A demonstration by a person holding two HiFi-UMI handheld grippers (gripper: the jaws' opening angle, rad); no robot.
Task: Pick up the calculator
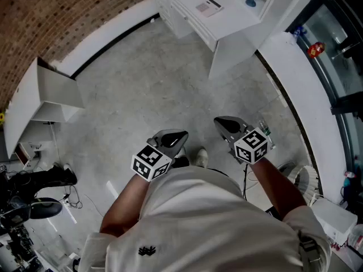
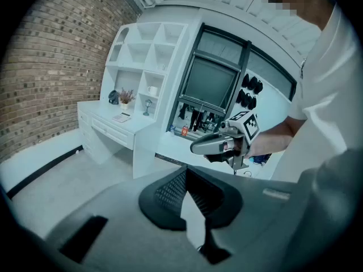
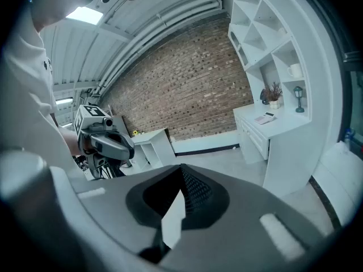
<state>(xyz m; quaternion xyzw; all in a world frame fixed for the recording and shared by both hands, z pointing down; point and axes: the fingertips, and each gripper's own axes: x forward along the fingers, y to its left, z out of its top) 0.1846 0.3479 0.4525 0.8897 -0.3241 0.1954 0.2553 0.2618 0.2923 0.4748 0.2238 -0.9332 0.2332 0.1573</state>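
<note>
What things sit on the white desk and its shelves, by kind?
Calculator: 1
Lamp: 1
Plant: 1
Mug: 1
Dark item beside the plant: 1
Total: 5

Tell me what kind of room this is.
Probably a study-style room staged in a lab or studio: a white desk with cubby shelves, a red brick wall, and black camera gear with cables on the grey concrete floor.

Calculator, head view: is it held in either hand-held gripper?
No, the calculator lies on the white desk at the top of the view, well away from the left hand-held gripper and the right hand-held gripper.
</note>
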